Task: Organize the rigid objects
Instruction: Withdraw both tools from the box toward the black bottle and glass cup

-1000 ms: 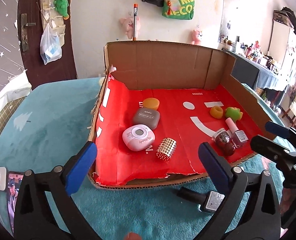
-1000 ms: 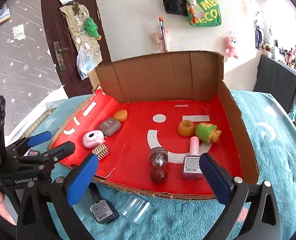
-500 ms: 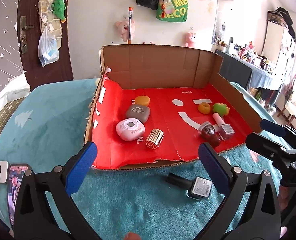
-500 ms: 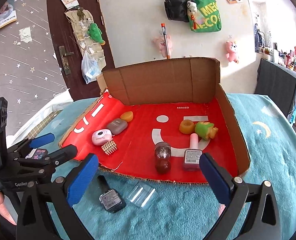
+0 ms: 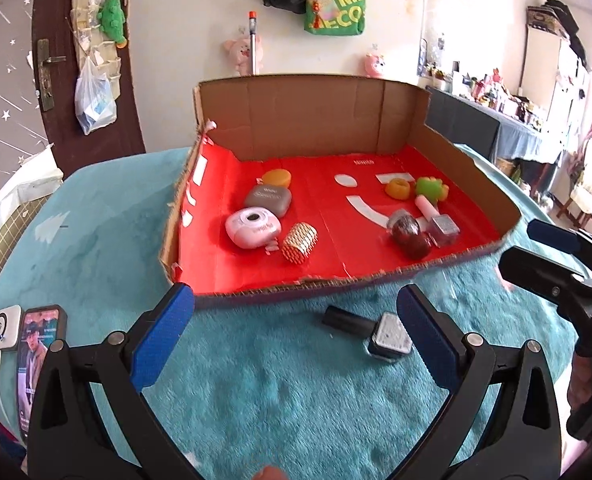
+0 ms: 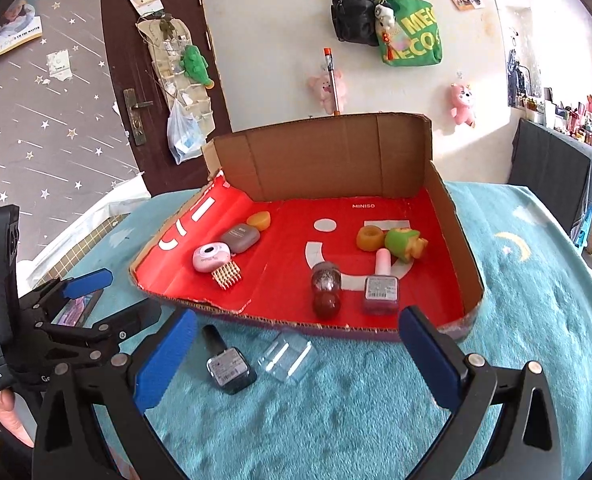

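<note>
A cardboard tray [image 5: 476, 172] with a red lining sits on the teal blanket. It holds a pink round case [image 5: 252, 227], a grey case [image 5: 268, 199], a gold studded cylinder [image 5: 300, 242], an orange ring [image 6: 370, 238], a green toy [image 6: 404, 243], a pink-capped polish bottle [image 6: 381, 286] and a dark red bottle [image 6: 326, 288]. In front of the tray lie a black-capped polish bottle [image 6: 226, 364] and a clear plastic box [image 6: 288, 358]. My left gripper [image 5: 294, 336] is open and empty above the blanket. My right gripper [image 6: 298, 356] is open over those two items.
A phone [image 5: 36, 352] and a white charger [image 5: 2, 326] lie at the blanket's left edge. The other gripper shows at the right of the left wrist view [image 5: 552, 256]. A door and wall with hanging bags stand behind the tray.
Both grippers have drawn back from the tray, so it looks smaller and farther. The black-capped bottle and clear box have come fully into view in front of it.
</note>
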`<state>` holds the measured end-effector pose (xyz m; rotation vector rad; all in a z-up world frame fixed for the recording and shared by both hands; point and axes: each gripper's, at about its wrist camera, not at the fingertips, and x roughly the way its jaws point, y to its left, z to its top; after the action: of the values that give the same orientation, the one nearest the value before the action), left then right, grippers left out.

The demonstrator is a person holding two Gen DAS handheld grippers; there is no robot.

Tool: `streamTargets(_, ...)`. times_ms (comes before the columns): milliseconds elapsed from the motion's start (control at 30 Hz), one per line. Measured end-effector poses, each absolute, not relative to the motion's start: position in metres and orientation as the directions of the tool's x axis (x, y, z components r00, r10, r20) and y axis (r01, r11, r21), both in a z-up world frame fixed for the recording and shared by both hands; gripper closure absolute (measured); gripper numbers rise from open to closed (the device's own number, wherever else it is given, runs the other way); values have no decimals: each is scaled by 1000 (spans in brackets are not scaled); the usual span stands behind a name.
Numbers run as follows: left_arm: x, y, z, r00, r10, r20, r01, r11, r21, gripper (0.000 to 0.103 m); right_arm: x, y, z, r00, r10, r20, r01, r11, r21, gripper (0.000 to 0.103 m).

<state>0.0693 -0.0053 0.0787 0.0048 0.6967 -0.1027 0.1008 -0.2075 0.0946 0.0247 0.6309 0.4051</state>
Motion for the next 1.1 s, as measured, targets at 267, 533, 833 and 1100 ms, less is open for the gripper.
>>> streamTargets(267,68,-23,59,713,-150,-685,146,987,-63,0,98,-217,77,712,351,-608,-332,932,149,0)
streamTargets(533,87,-45,36,668,-129,-733,145,989,-41,0,104,-237,63,709,310,-634,-262,950,172,0)
streamTargets(833,108,-65,17,626,-38,-779,97,995,29,0,110,-253,57,707,287,-646,-220,958,185,0)
streamTargets(1100,96,-27,11,597,-11,-802,42,999,17,0,117,-240,46,677,318,-664,-232,948,218,0)
